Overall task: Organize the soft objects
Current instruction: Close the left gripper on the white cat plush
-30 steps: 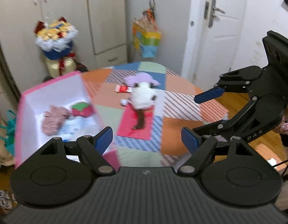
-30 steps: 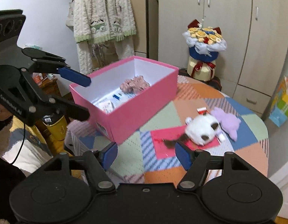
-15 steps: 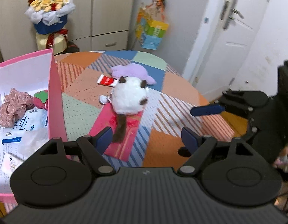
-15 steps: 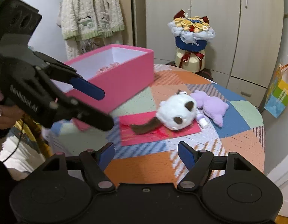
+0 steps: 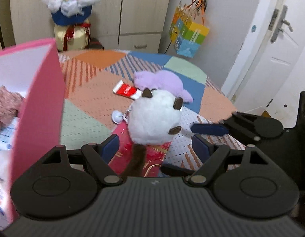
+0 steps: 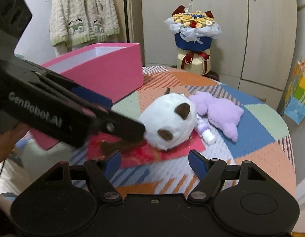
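Since a second ago both grippers have closed in on the white plush (image 5: 155,118): the left gripper (image 5: 155,148), jaws open and empty, now brackets its brown tail, and the right gripper (image 6: 154,161), likewise open, faces it low. A pick-up towards the pink box (image 5: 41,106) appears imminent. The plush lies on a red sheet (image 6: 172,150) on the desk (image 6: 261,158), touching the purple plush (image 6: 219,111). Readable: "GenRobot.AI" on the left gripper's body; the red packet's (image 5: 125,90) print is possibly "Colgate", too blurred to confirm.

Left tool (image 5: 155,148) wide apart, low; right tool (image 6: 154,163) wide apart, fingers level.
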A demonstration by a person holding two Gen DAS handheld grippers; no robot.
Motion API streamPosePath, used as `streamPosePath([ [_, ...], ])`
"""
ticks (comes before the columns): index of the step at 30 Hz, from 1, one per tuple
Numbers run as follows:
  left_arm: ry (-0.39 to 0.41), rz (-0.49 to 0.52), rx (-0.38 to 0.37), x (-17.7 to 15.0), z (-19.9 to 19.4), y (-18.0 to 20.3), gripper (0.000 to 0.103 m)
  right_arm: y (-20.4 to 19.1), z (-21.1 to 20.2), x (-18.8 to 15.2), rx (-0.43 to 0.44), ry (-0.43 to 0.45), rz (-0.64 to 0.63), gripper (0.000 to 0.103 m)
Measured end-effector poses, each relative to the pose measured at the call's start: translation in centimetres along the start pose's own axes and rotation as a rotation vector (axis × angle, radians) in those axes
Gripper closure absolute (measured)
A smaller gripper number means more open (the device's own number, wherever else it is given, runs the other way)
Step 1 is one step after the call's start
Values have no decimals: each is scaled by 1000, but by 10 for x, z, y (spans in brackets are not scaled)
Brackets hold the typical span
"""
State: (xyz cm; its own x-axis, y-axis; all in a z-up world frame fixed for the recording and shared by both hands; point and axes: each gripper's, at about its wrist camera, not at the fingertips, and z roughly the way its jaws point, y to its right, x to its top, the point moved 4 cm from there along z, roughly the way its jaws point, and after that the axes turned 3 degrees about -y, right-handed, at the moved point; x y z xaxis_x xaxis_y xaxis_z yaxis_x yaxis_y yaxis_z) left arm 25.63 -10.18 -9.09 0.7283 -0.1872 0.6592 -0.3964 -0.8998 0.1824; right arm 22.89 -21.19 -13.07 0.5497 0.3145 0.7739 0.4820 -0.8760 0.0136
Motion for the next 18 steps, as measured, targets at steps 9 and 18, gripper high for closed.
streamPosePath([
  [9,6,-102,-36,13,32,-12,27,10,32,17,-41,40,4,24],
  [18,-9,-133,-61,4,41,-22,41,10,43,15,-27,44,51,24],
])
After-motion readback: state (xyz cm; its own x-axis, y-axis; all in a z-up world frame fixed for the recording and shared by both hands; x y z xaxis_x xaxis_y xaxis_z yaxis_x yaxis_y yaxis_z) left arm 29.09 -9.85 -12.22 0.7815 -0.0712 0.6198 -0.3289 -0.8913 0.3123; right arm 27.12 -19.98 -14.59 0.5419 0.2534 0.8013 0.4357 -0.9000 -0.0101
